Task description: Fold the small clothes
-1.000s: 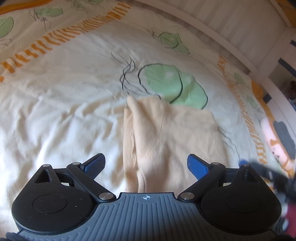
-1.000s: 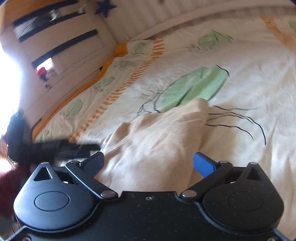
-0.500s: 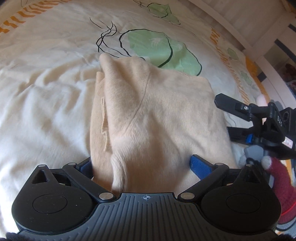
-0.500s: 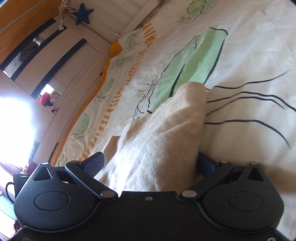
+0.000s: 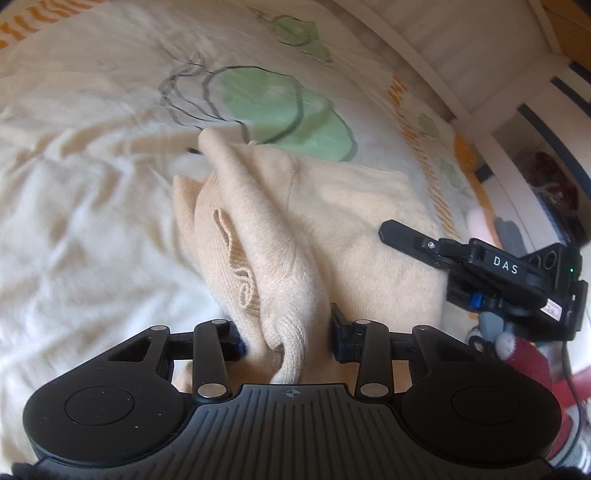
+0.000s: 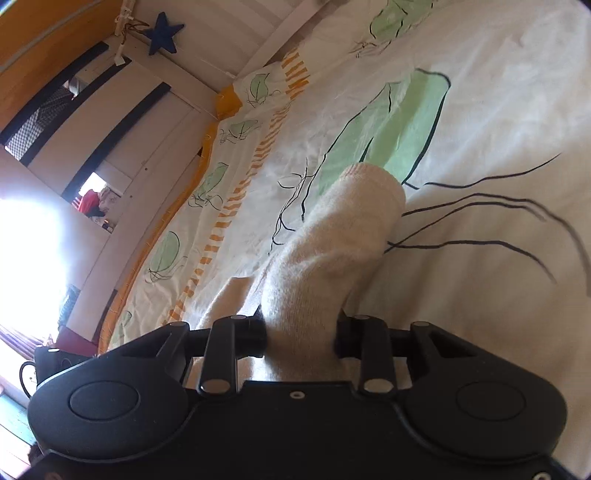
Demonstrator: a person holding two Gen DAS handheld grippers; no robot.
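Note:
A cream knitted garment (image 5: 332,221) lies partly folded on the bedspread (image 5: 92,221), which is white with a green leaf print. My left gripper (image 5: 286,332) has its jaws closing on the garment's near edge, and a bunched fold is pinched between the pads. In the left wrist view, the upper finger (image 5: 406,238) of my right gripper rests on the cloth at the right side. My right gripper (image 6: 301,338) is also closing, with a thick roll of the garment (image 6: 343,229) squeezed between its pads and stretching away over the bedspread (image 6: 480,129).
A white slatted bed frame (image 5: 461,44) borders the far side. Soft toys (image 5: 509,343) lie past the bed's right edge. White cupboard doors with a blue star (image 6: 164,31) stand beyond the orange-trimmed corner, beside a bright window (image 6: 29,251).
Both grippers came forward and down onto the garment's near edge. Their jaws went from wide apart to pinching the fabric, which now bunches up between the pads.

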